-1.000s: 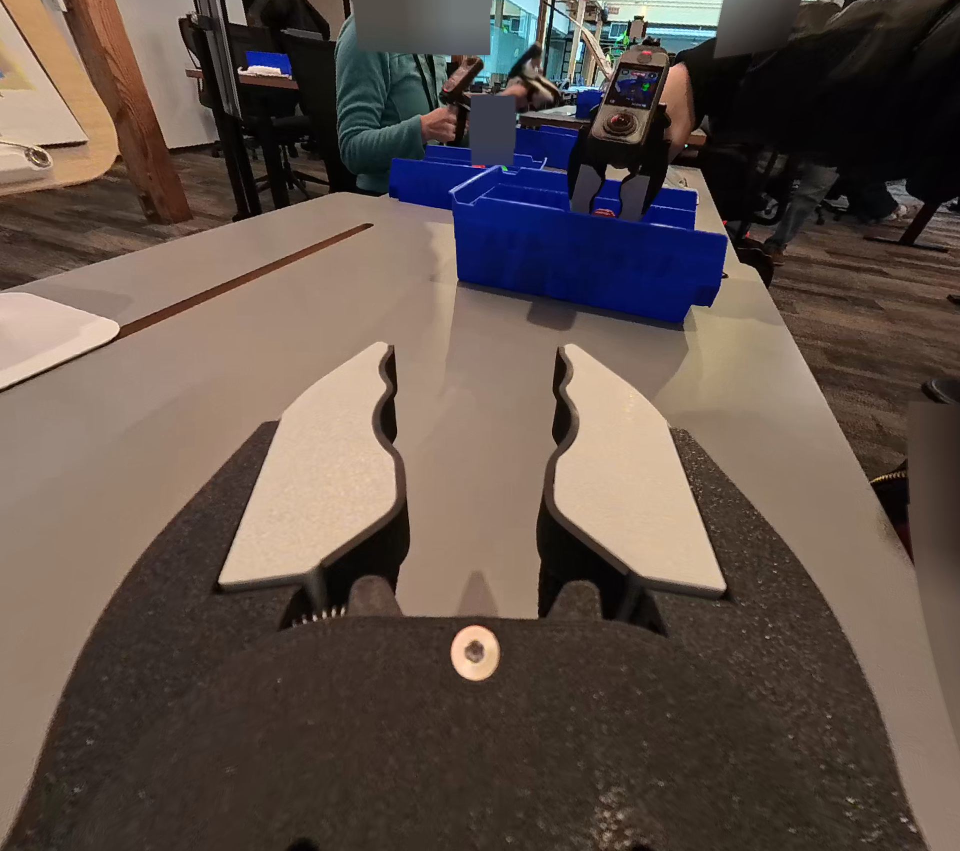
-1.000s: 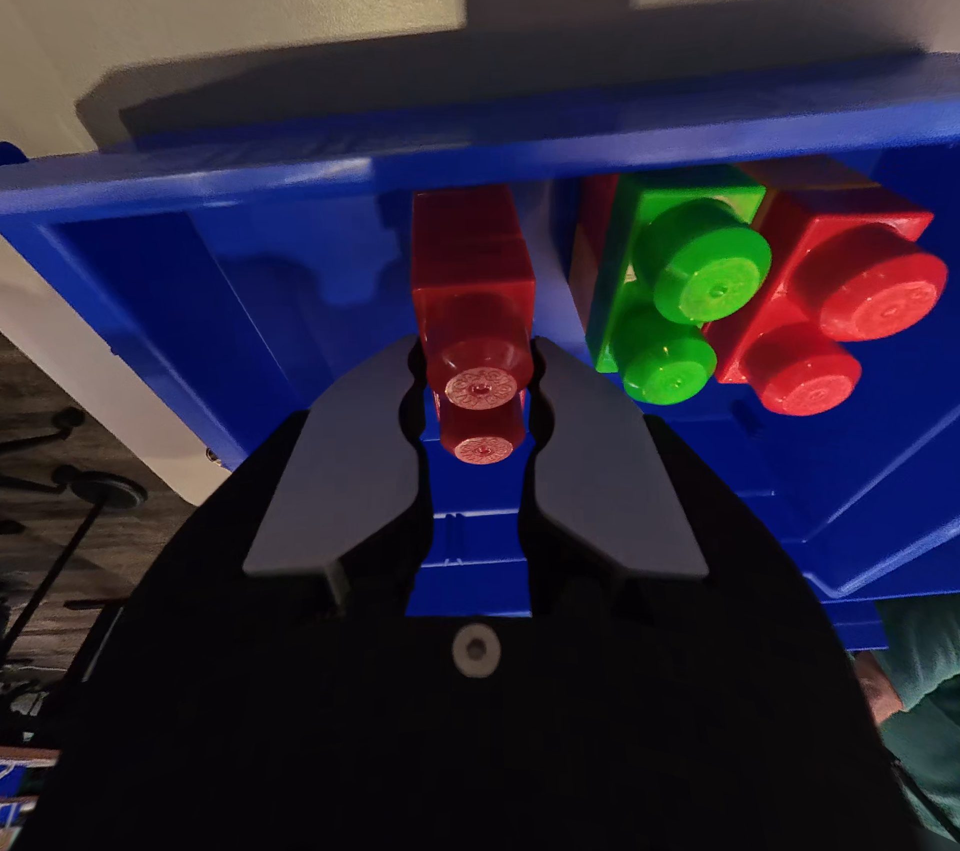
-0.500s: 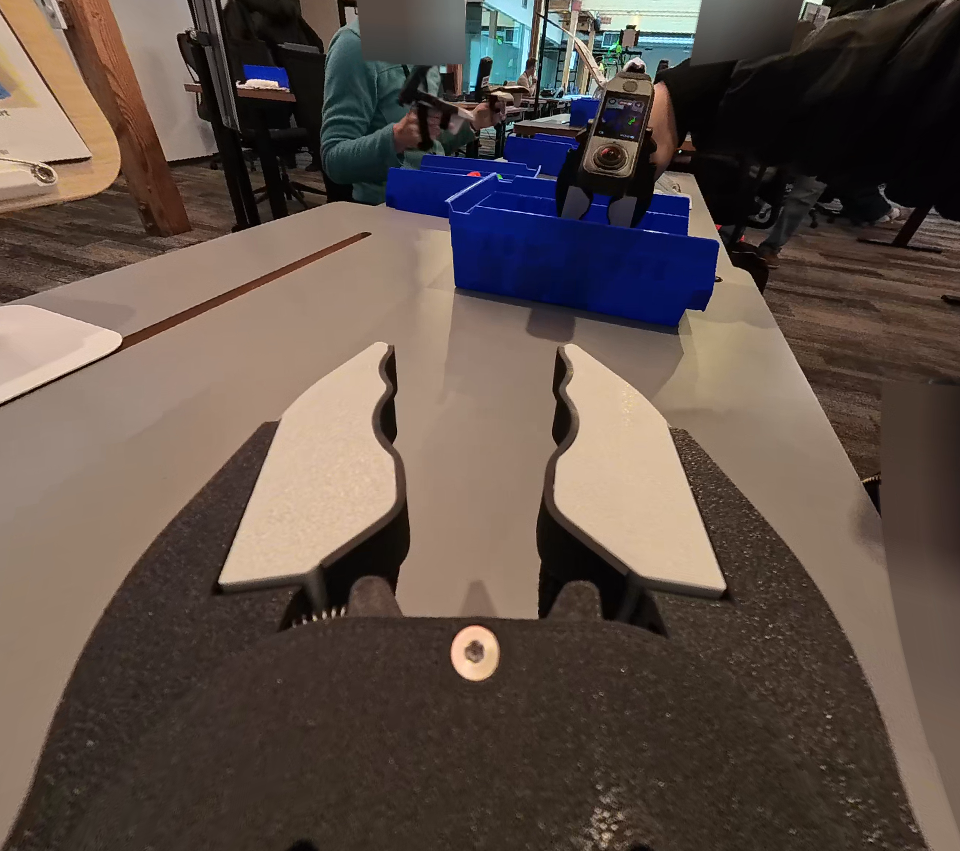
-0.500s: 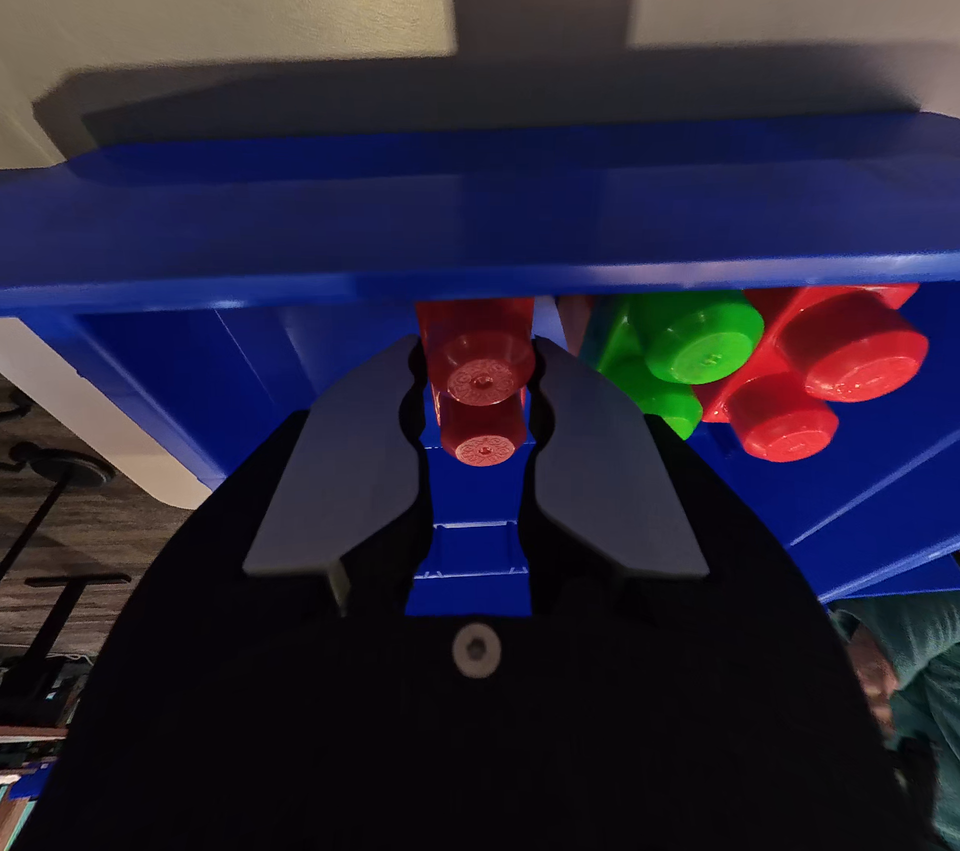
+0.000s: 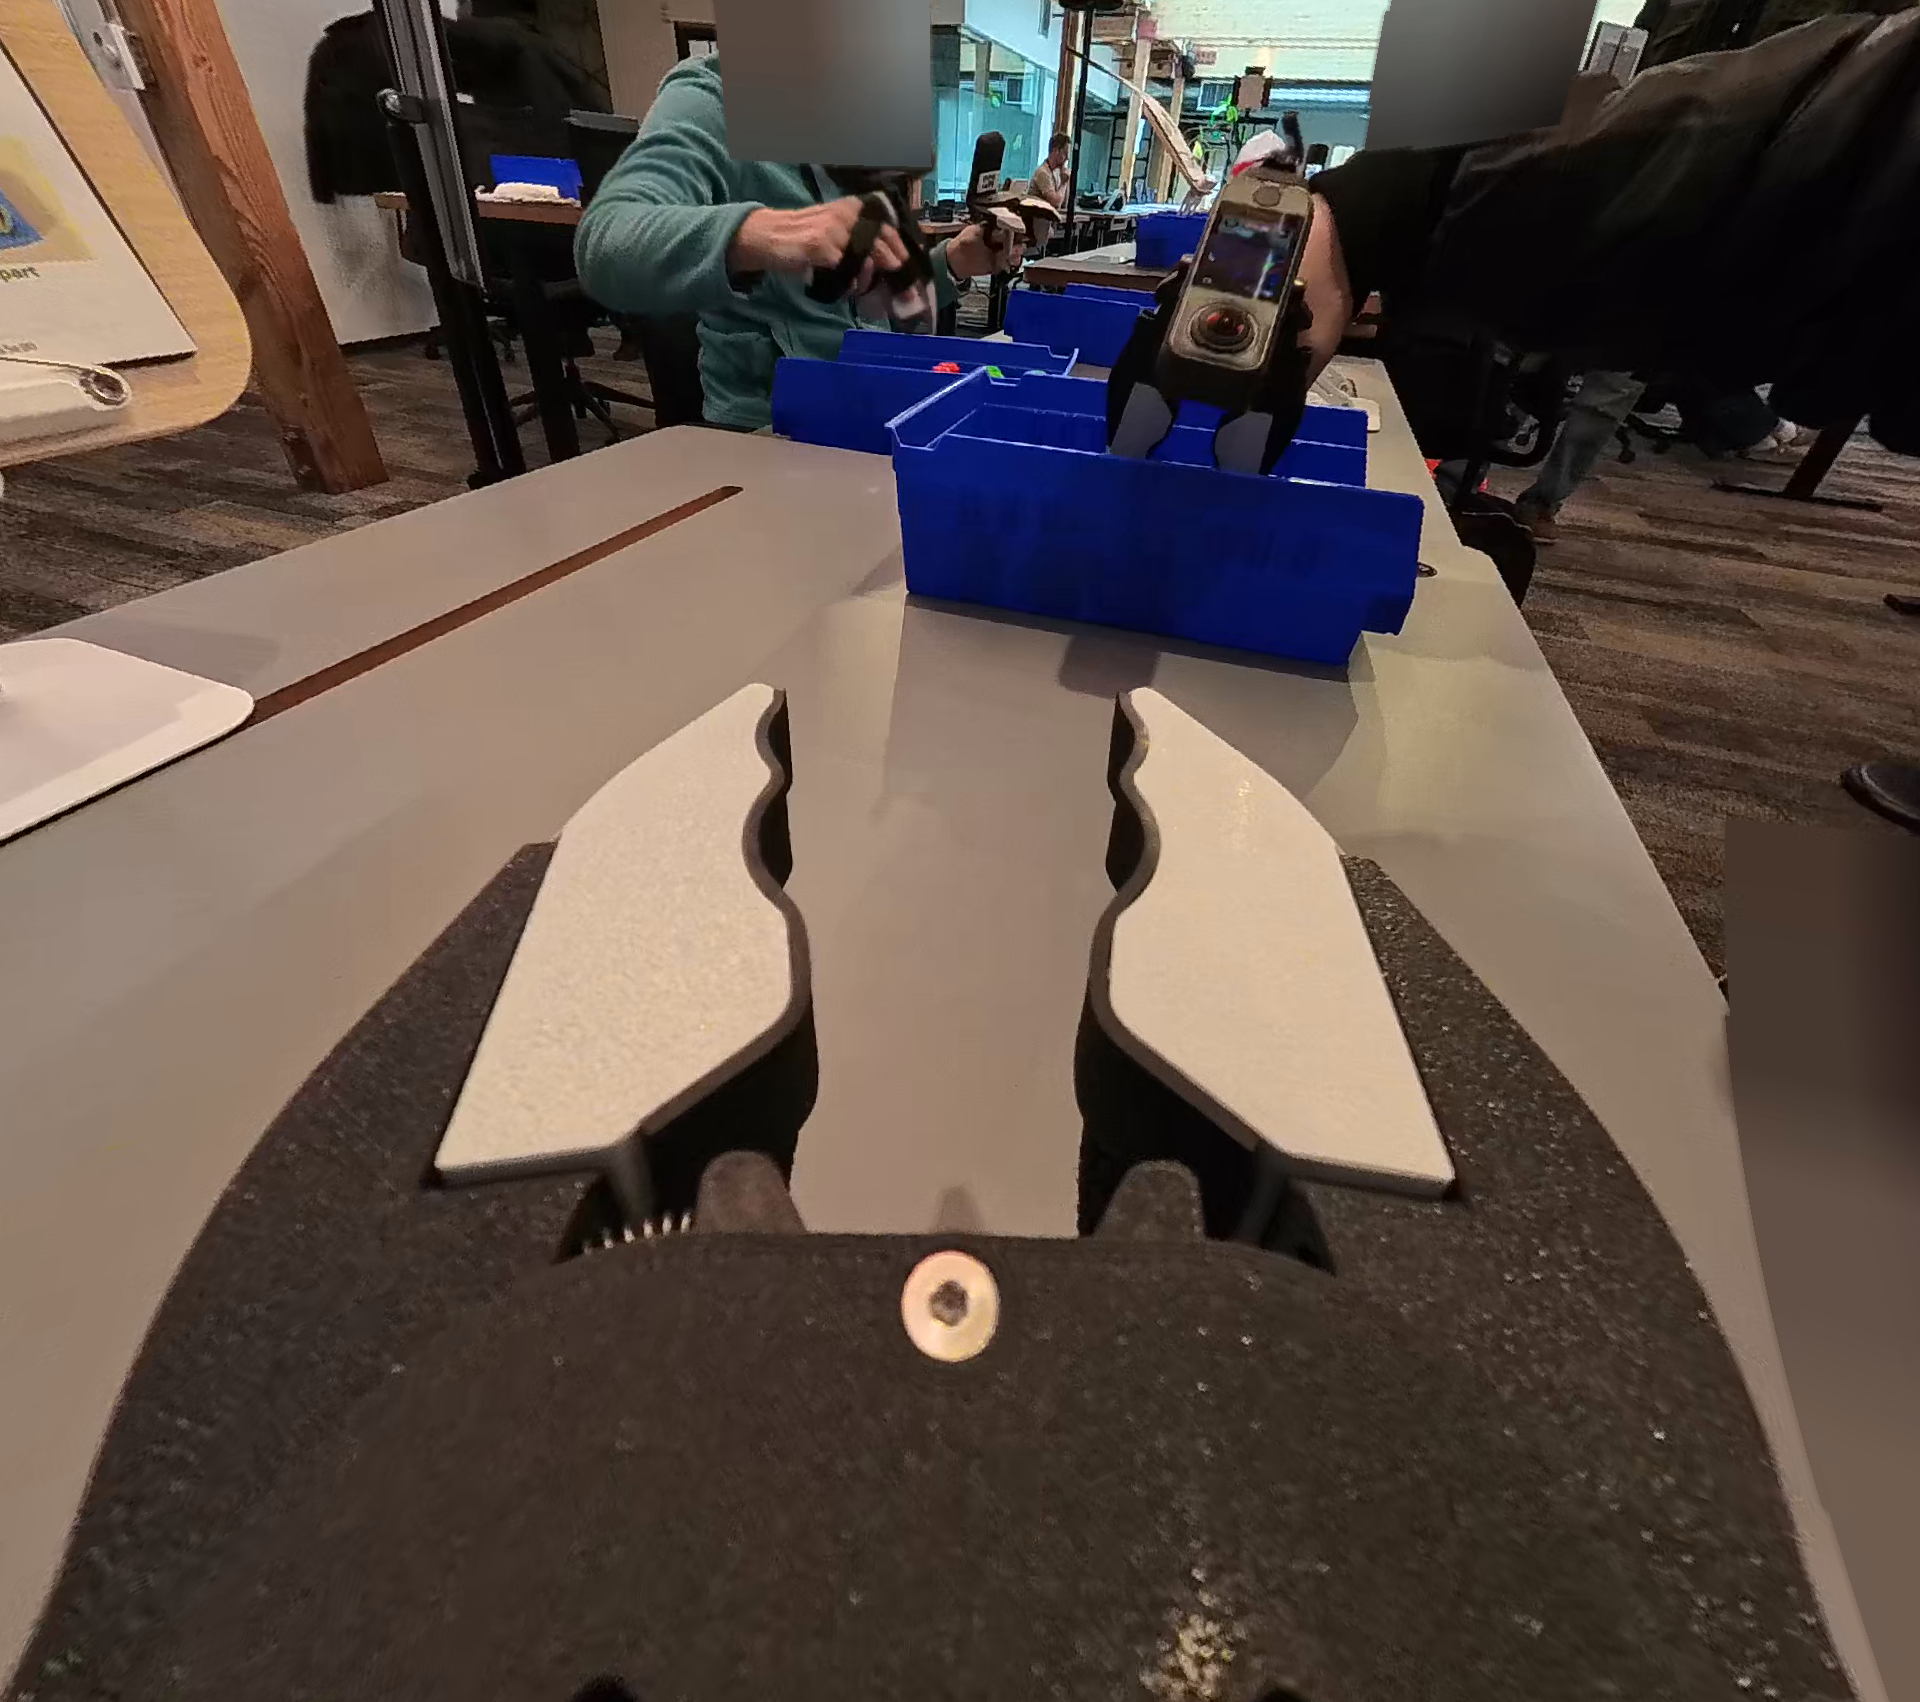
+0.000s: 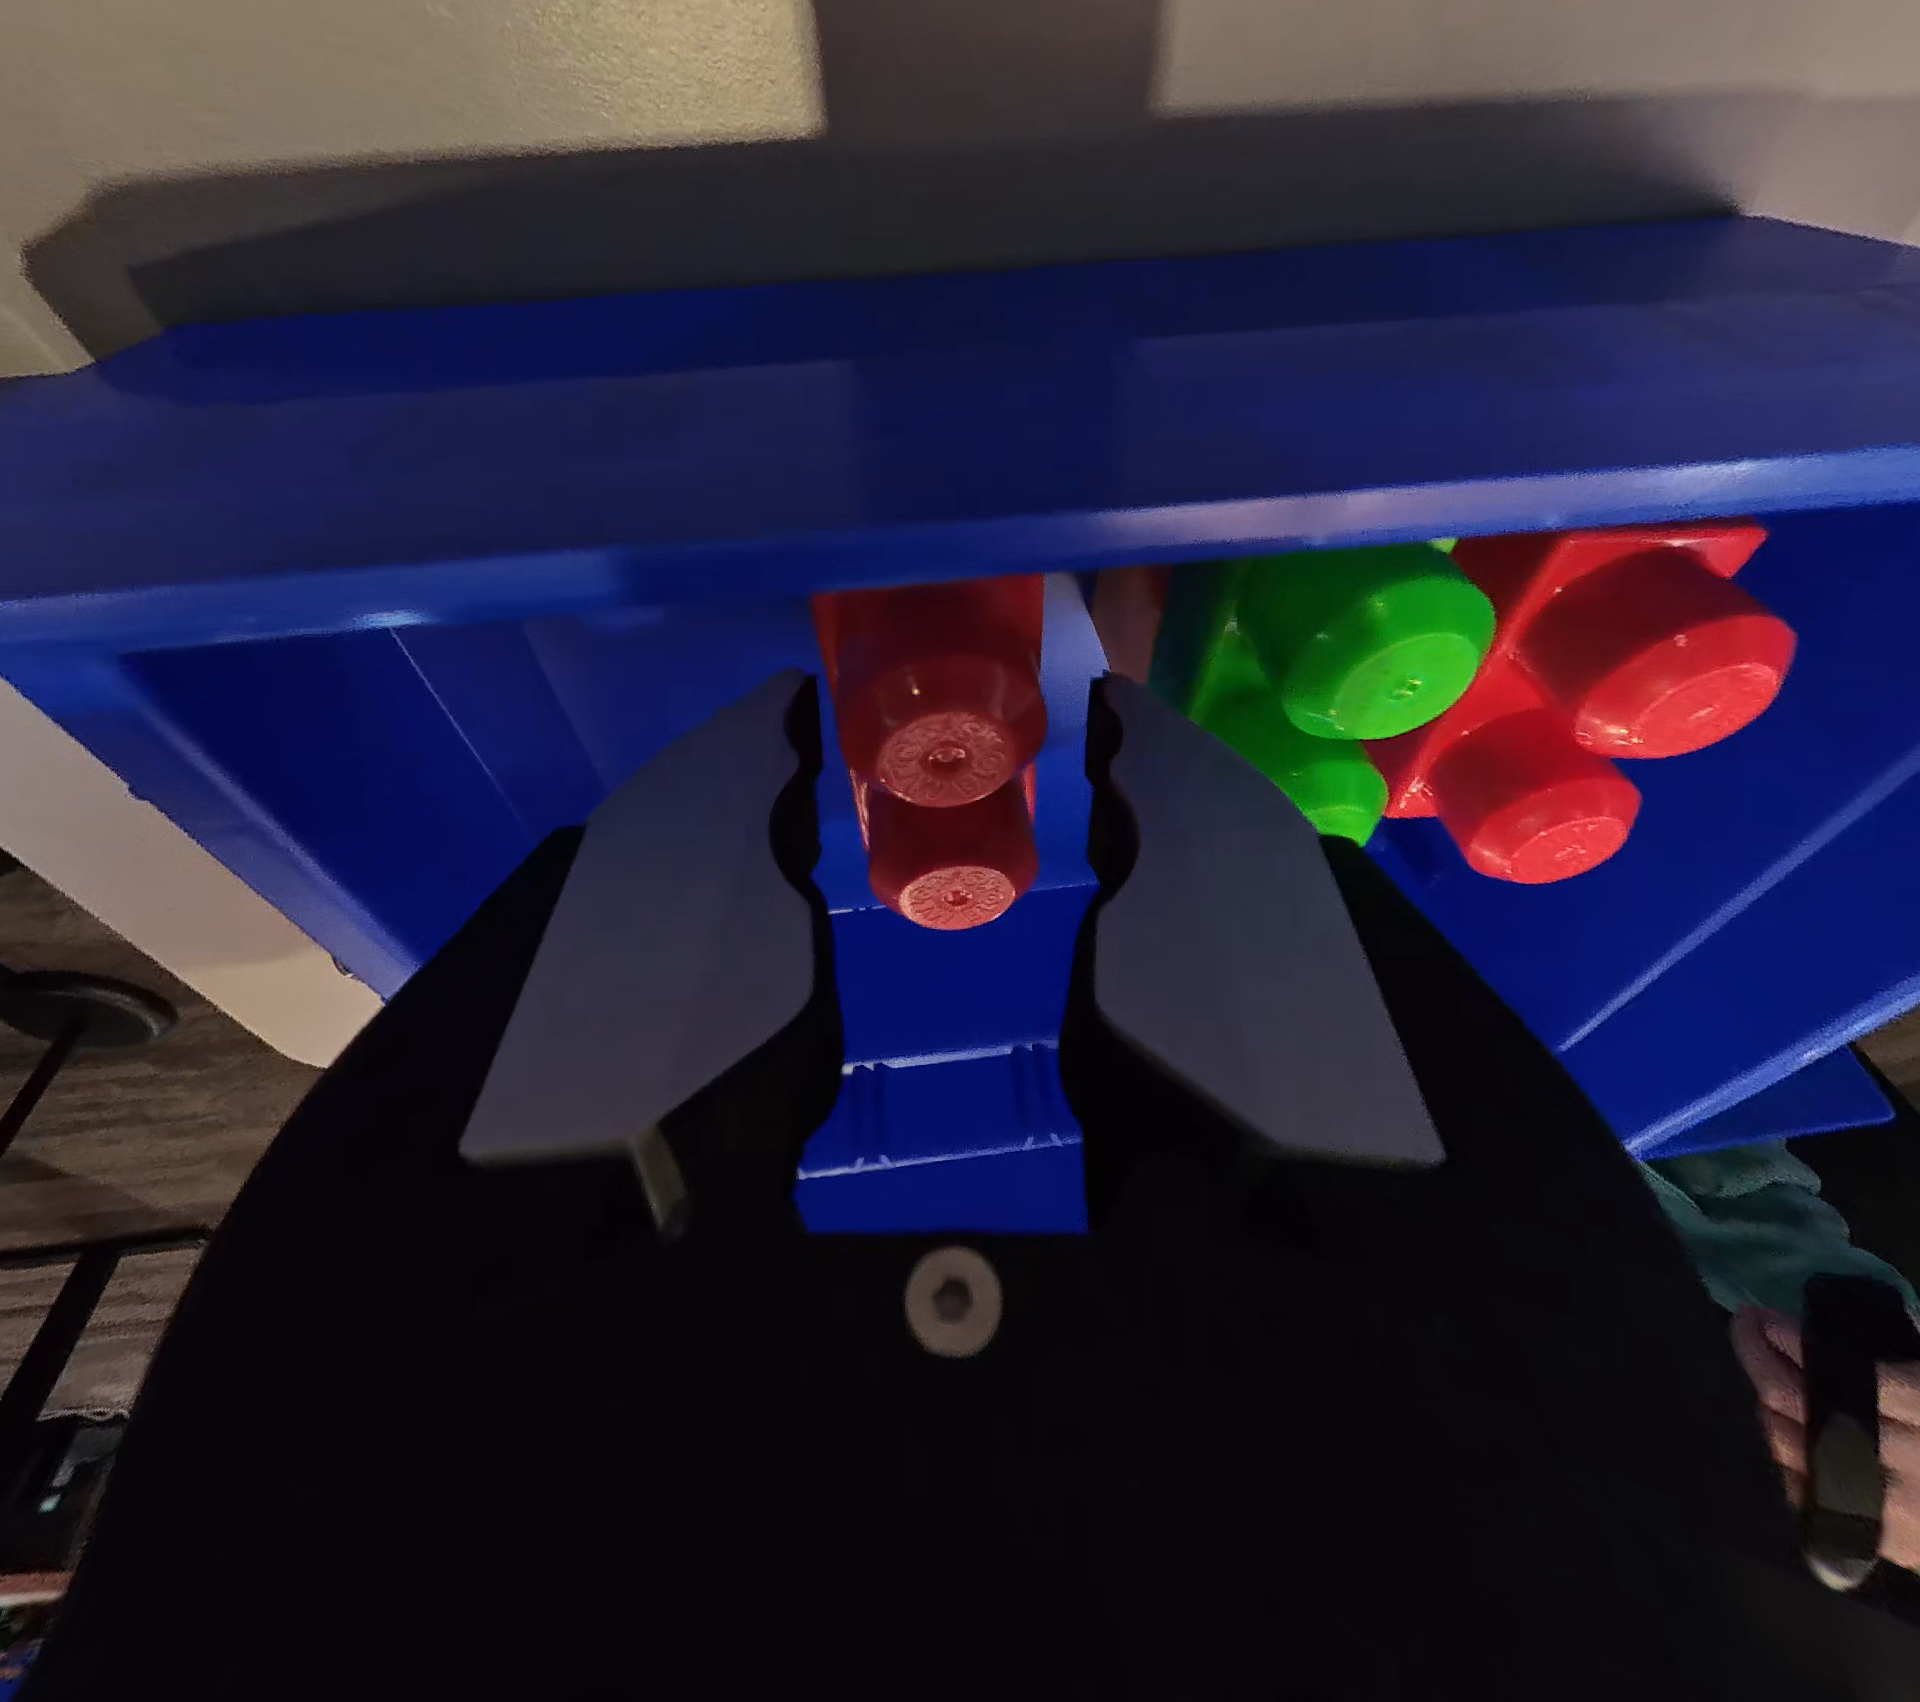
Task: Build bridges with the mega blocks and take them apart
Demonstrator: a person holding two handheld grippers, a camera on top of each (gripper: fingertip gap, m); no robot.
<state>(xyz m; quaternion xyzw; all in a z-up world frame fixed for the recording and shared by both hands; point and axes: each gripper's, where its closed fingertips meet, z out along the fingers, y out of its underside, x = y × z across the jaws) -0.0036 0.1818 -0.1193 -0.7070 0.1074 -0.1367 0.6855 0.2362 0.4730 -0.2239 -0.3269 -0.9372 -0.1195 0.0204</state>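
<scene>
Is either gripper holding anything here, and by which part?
Right gripper straddles the red block by its studded sides; actual contact cannot be told. Left gripper holds nothing.

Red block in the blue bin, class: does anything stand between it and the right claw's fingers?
Nothing visible does. The red block lies between the open right claw fingers with a small gap each side. The green block sits off to one side inside the blue bin.

The left wrist view is looking low along the grey table (image 5: 520, 821) toward the distant blue bin (image 5: 1143, 556). The right wrist view is peering closely down into that bin (image 6: 935, 457).
</scene>
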